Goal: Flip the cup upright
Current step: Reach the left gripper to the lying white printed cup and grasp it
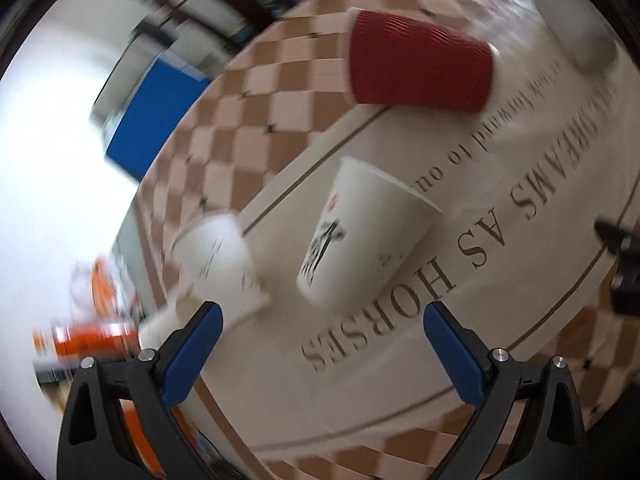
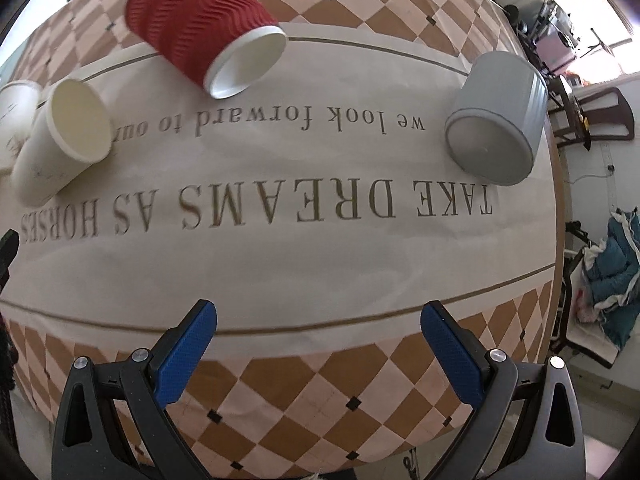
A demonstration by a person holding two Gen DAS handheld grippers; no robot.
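Note:
Several cups lie on their sides on the table. A white paper cup with a black print (image 1: pixel 360 236) lies just ahead of my left gripper (image 1: pixel 322 334), which is open and empty. It also shows in the right wrist view (image 2: pixel 60 140), mouth toward me. A second white cup (image 1: pixel 220 268) lies to its left, close to my left finger; it shows at the left edge of the right wrist view (image 2: pixel 16 100). A red ribbed cup (image 1: pixel 416 66) (image 2: pixel 204 24) lies farther back. A grey cup (image 2: pixel 494 120) (image 1: pixel 576 28) lies on the right. My right gripper (image 2: pixel 318 334) is open and empty near the table's front edge.
The table wears a cream cloth (image 2: pixel 320 264) with printed lettering and a brown checked border. The table edge drops off to the left in the left wrist view, with a blue panel (image 1: pixel 156 116) beyond. Chairs and clutter (image 2: pixel 592 120) stand past the right edge.

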